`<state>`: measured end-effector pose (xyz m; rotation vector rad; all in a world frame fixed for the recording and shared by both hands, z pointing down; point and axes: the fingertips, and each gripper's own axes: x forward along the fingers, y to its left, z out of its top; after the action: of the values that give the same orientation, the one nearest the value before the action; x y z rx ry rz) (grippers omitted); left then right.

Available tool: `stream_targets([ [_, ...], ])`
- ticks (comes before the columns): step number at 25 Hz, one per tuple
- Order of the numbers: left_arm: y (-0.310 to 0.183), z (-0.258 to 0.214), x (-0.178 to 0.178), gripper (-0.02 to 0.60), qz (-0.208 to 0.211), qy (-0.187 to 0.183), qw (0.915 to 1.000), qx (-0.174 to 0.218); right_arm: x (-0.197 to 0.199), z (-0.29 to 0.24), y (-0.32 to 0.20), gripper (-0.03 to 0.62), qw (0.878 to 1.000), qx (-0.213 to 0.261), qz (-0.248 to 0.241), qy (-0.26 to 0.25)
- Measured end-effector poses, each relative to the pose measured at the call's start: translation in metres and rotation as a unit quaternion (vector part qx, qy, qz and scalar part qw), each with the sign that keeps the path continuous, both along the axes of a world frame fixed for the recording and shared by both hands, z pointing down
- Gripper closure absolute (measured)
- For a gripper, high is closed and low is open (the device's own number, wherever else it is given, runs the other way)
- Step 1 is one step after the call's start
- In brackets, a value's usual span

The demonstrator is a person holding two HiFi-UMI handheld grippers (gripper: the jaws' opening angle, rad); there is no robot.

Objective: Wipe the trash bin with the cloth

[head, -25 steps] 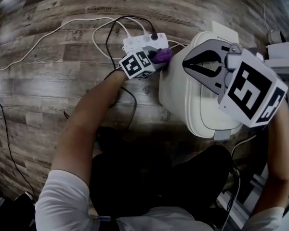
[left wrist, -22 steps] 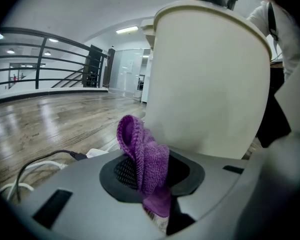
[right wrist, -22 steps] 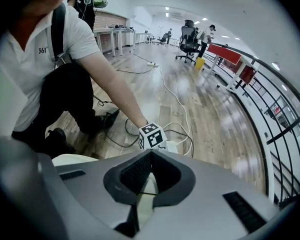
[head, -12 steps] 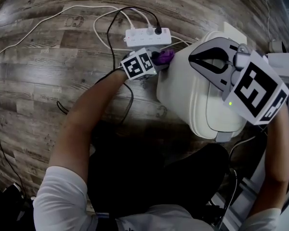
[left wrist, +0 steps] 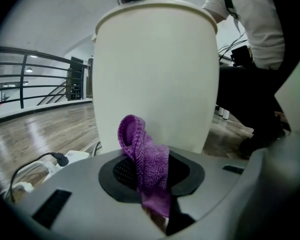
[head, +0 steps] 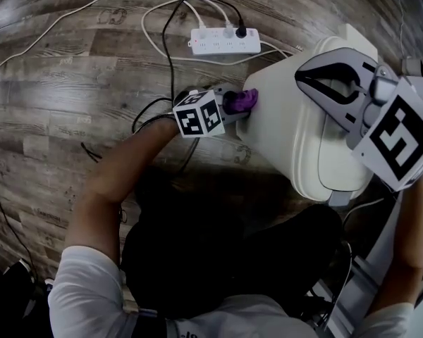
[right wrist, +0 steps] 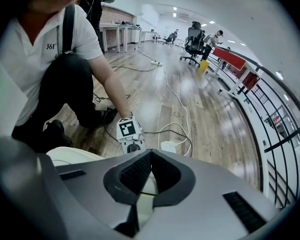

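My left tongs (head: 237, 108) pinch the cloth (head: 242, 101) at the bin's (head: 285, 129) side; my right tongs (head: 302, 77) hover closed over its lid (head: 336, 162).

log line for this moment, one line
left tool: shut on purple cloth at bin side | right tool: shut, empty, over bin

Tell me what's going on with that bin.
A crouching person holds a two-jaw gripper in each hand. The left gripper is shut on a purple knitted cloth and puts it to the side wall of the cream plastic trash bin, so wiping looks under way. The right gripper is shut and empty above the bin's lid. A white power strip lies on the wooden floor nearby.
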<state>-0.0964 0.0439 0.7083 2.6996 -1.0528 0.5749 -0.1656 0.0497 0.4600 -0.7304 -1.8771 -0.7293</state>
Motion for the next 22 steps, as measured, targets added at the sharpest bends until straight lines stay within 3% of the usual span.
stream_targets([
  [10,0.069,-0.004,0.061,0.495,0.054,0.007,0.9984,0.011,0.002,0.001,-0.002,0.586,1.0,0.002,0.008,0.0],
  [15,0.122,0.002,0.125,0.495,0.156,0.004,0.9878,0.0,0.002,0.0,-0.002,0.586,1.0,0.002,0.013,0.001],
  [17,0.135,0.005,0.139,0.495,0.174,0.013,0.9847,-0.006,0.002,0.0,-0.002,0.586,1.0,0.002,0.015,0.001],
  [19,0.131,0.006,0.131,0.495,0.15,0.03,0.9881,-0.014,0.002,0.0,-0.003,0.586,1.0,0.002,0.017,0.002],
  [22,0.106,0.005,0.085,0.495,0.078,0.052,0.9954,-0.018,0.003,0.0,-0.003,0.586,1.0,0.002,0.02,0.002],
])
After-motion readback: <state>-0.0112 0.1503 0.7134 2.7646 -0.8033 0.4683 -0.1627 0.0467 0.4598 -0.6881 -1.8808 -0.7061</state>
